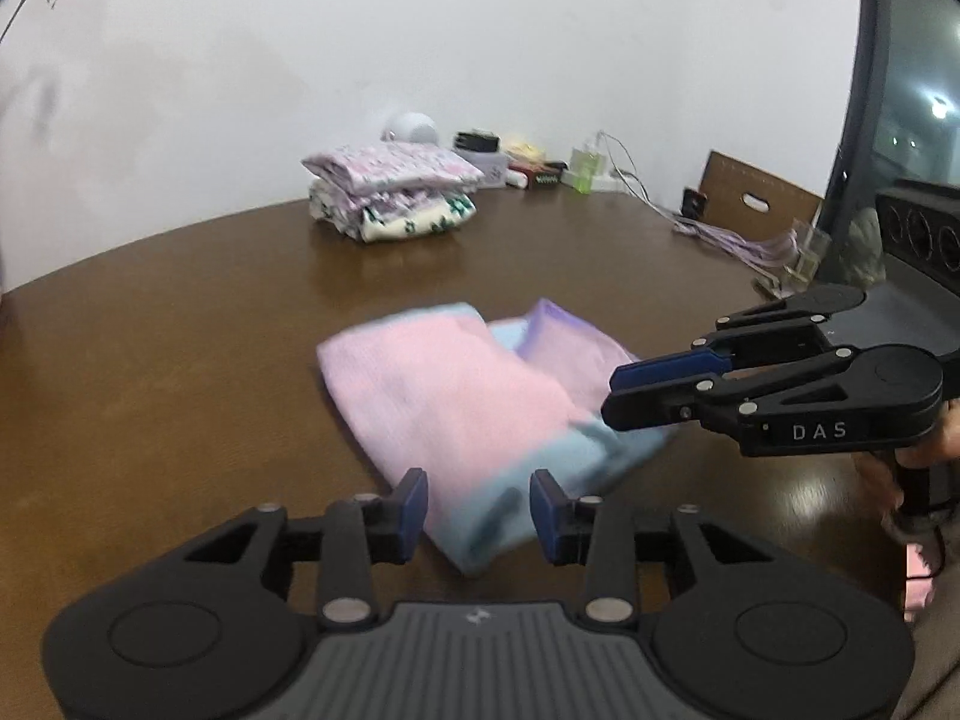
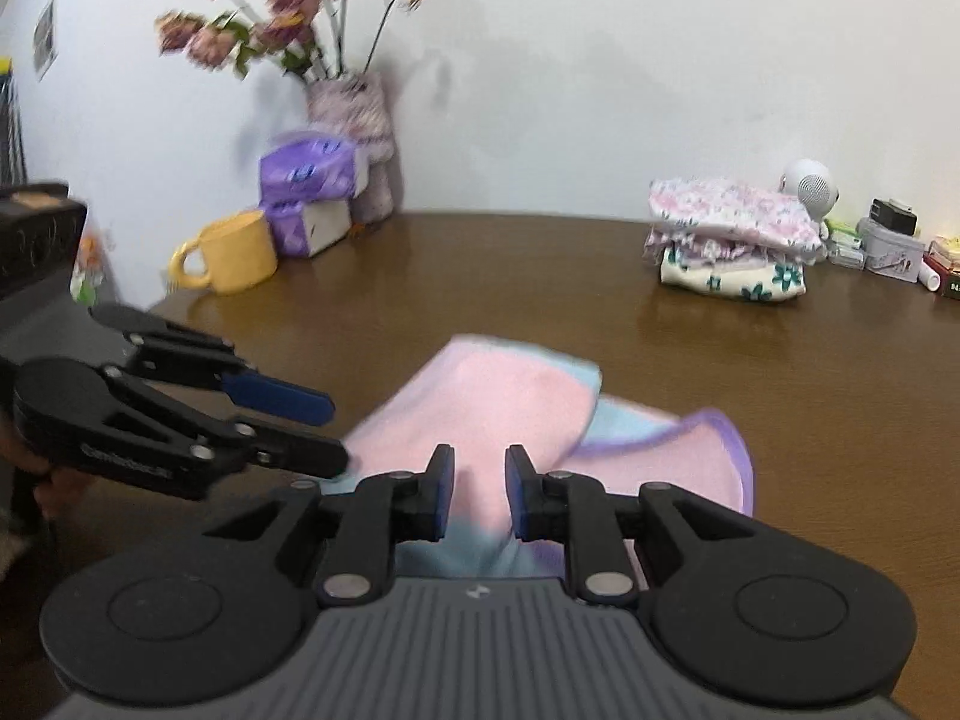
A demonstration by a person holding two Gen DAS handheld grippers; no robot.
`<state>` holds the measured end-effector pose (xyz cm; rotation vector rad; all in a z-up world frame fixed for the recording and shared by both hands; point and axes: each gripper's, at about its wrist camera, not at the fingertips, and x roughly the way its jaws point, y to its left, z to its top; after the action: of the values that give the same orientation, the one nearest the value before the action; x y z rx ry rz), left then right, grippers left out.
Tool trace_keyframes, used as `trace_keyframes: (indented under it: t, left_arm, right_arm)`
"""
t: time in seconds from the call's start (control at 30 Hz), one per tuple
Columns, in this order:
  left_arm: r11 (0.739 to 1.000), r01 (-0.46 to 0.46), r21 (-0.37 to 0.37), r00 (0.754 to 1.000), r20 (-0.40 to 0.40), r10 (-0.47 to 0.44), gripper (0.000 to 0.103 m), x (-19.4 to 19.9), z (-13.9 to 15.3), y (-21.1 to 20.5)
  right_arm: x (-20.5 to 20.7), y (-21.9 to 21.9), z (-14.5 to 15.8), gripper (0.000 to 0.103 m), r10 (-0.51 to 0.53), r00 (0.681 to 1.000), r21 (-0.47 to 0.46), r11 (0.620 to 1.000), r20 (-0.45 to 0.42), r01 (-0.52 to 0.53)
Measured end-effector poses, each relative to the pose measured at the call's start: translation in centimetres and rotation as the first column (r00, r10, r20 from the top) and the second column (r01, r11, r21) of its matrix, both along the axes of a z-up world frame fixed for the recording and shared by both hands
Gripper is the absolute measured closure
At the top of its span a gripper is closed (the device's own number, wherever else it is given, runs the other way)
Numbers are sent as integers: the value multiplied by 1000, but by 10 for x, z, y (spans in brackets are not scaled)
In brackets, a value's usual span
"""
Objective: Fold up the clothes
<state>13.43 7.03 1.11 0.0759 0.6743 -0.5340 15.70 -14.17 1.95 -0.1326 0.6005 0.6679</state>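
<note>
Pink-and-blue soft fleece cloth [image 1: 456, 396], partly folded on brown wooden surface [image 1: 180, 324], lies directly ahead of both parted, empty hand-held grippers: left [image 1: 479, 507], right [image 2: 478, 492].

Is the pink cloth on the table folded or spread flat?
Folded, roughly. The pink cloth lies doubled over on the table, its pink layer over the blue and purple-edged parts, not spread out.

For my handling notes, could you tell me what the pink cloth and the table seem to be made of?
The pink cloth looks like soft, matte knit or terry fabric: it sags into rounded folds, though blur hides the weave. The table looks like dark brown wood or veneer with a glossy finish, since it shows soft reflections.
</note>
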Motion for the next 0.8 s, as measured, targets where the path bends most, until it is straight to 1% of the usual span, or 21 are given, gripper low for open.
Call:
trace_keyframes:
  t: [0.1,0.13,0.17,0.23,0.37,0.4,0.47,0.53,0.63,0.77,0.8]
  left_arm:
    - [998,-2,59,1000,7,2,67,-7,-6,-8]
    - [997,-8,77,1000,9,7,67,-8,-8,-10]
    - [996,-16,84,1000,5,15,67,-6,-10,-11]
    - [995,-31,98,999,-3,32,70,-2,-15,-12]
    - [994,-54,95,998,-3,55,71,-2,-18,-8]
    - [994,-56,94,998,-1,56,76,-3,-18,-7]
    - [994,-59,90,998,3,60,80,-5,-18,-6]
    - [994,-59,89,998,2,59,91,-6,-18,-5]
    - [993,-61,103,998,10,61,96,-9,-19,-5]
    - [993,-60,105,998,14,59,96,-10,-19,-5]
    - [993,-62,102,998,10,61,94,-10,-19,-5]
  right_arm:
    - [-15,0,-7,84,19,1000,-36,999,-18,-20]
    - [-17,1,-9,82,20,1000,-46,999,-14,-20]
    - [-19,2,-11,79,20,1000,-56,998,-10,-21]
    - [-21,4,-14,78,22,1000,-70,997,-6,-22]
    - [-18,8,-20,78,28,1000,-83,996,-3,-28]
    - [-18,9,-22,78,30,1000,-86,996,-3,-30]
    - [-17,12,-25,78,31,999,-98,995,-5,-32]
    - [-16,12,-27,80,34,999,-103,994,-16,-35]
    - [-13,11,-31,84,27,999,-103,994,-30,-30]
    - [-16,8,-28,84,24,999,-102,994,-23,-26]
    - [-17,7,-26,84,24,1000,-102,994,-20,-26]
